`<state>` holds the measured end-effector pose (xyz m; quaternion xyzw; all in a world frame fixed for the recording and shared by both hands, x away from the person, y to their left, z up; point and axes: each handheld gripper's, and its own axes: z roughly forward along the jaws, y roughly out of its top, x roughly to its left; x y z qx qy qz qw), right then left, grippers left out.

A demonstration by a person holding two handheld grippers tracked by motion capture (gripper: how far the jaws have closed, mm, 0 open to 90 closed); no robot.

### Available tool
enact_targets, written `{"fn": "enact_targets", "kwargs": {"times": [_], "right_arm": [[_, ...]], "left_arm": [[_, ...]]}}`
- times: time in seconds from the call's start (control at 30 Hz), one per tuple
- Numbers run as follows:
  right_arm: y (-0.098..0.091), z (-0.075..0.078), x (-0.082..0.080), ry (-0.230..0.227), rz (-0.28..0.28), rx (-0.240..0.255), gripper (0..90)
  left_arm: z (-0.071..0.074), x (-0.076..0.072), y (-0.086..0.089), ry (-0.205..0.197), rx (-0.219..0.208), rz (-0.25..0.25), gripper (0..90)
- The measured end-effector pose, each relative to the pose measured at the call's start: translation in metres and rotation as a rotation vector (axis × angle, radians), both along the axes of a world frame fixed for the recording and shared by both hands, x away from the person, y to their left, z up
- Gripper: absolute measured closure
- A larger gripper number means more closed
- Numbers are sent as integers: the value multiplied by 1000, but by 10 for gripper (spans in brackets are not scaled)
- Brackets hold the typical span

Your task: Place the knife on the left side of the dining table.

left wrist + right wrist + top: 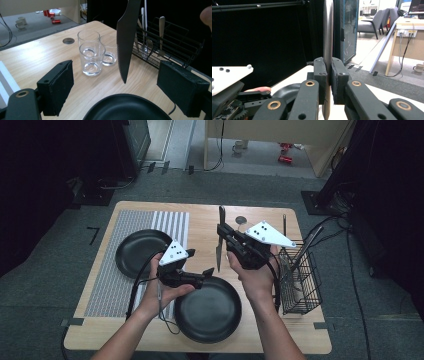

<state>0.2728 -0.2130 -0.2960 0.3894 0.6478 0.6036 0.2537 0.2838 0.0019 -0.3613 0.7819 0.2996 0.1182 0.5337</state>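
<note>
Holding a knife [219, 251] upright in my right tongs [223, 239], pads clamped tight on it with no gap that I can see in the right gripper view, where the knife [327, 37] runs straight up between them. From above it hangs point down over the middle of the surface [205, 222], just beyond the near pan [207, 309]. In the left gripper view the serrated blade [126, 37] dangles with its tip just above that pan's [127, 107] far rim.

My left tongs [210, 272] stand wide open, nothing between the pads, aimed rightward towards the blade.

Handling, as I judge it: the knife is stiff, light and thin, and smooth metal is slippery in flat pads, so it could pivot like a pendulum if I swing it quickly. The toothed edge and point are the parts to respect; any second hold should land on the flat sides, never across the teeth. I'd say the handle end is the better place to grip.

Three glasses [92, 58] sit just behind the blade on the far side, fragile and easily knocked. The rack [299, 280] at the right already holds cutlery, and a far pan [142, 252] rests on the mat [115, 270] at left.
</note>
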Motion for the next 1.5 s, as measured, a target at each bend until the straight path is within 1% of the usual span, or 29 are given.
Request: {"fn": "enact_targets", "kwargs": {"times": [0.17,0.27,0.37,0.43,0.63,0.7,0.8,0.87,0.93,1.0,1.1,1.17,1.23,1.3,1.5], "right_arm": [[4,-2,2,1,2,-6,850],[7,-3,3,7,4,-15,850],[11,-4,1,-4,9,-23,850],[14,-7,-1,-7,9,-21,850],[22,-18,-10,-5,3,-15,850],[24,-20,-13,-8,3,-13,850],[28,-23,-15,-16,-4,-12,850],[30,-25,-17,-20,-11,-15,850],[32,-27,-18,-25,-18,-13,850],[34,-29,-18,-24,-20,-6,850],[37,-34,-18,-11,-22,4,850],[38,-36,-17,-5,-21,13,850],[40,-36,-16,-9,-24,12,850],[41,-36,-16,-10,-21,17,850],[46,-36,-12,-10,-10,42,850]], "left_arm": [[-1,4,-5,1,-2,-16,144],[-1,3,-8,0,-3,-20,147],[-2,1,-10,-1,-1,-16,166],[-5,0,-12,4,0,-8,215],[-20,-9,-16,30,-5,-6,251],[-25,-11,-16,43,2,7,272],[-30,-13,-16,65,8,28,334],[-33,-16,-15,63,11,27,375],[-36,-18,-14,60,26,45,423],[-40,-17,-12,75,26,65,464],[-47,-17,-9,89,40,98,561],[-49,-16,-7,93,45,104,605],[-51,-17,-5,92,46,111,647],[-52,-17,-2,96,49,121,669],[-55,-12,3,113,59,148,664]]}}
